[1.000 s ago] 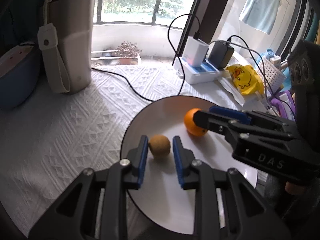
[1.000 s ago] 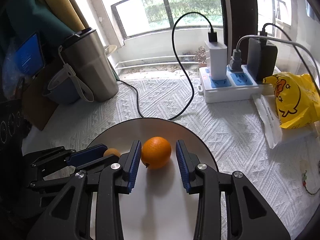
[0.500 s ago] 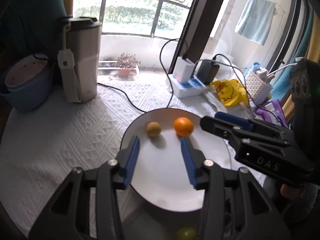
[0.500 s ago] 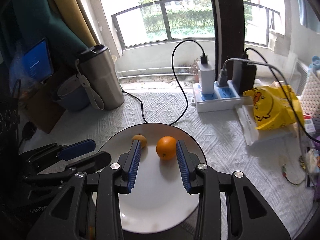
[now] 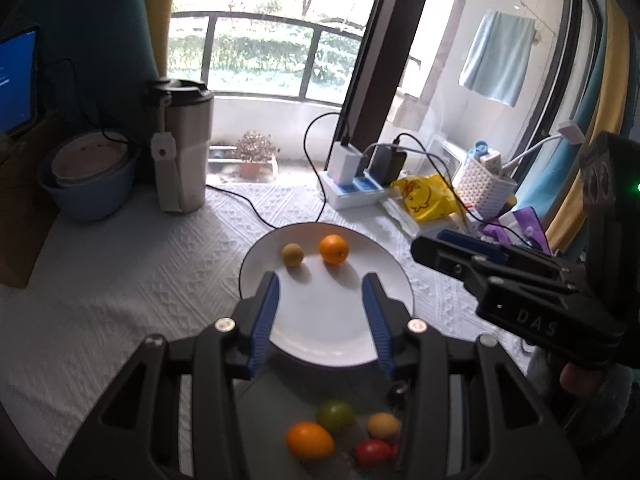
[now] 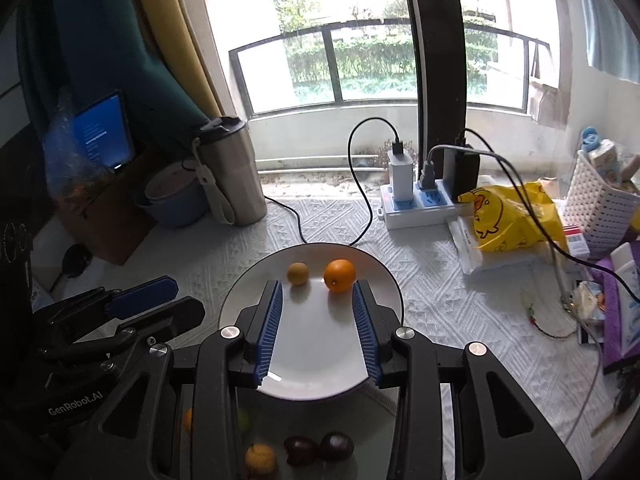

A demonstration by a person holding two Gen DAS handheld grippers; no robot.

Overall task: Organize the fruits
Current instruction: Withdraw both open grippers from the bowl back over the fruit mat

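A white plate lies on the white patterned cloth. On its far part rest an orange and, to its left, a small yellow-brown fruit. My left gripper hovers open above the plate's near half, short of both fruits, nothing between its blue pads. My right gripper is also open and bare, its tips just short of the fruits. Each gripper shows in the other's view: the right gripper, the left gripper.
Several loose fruits lie on a grey surface under the grippers: a green fruit, an orange fruit, a red fruit, dark plums. Behind the plate stand a steel tumbler, a blue bowl, a power strip with cables, a yellow bag.
Both grippers have drawn back and up from the plate. The left jaws widened off the small fruit. The orange no longer sits between the right fingers. Loose fruits came into view below.
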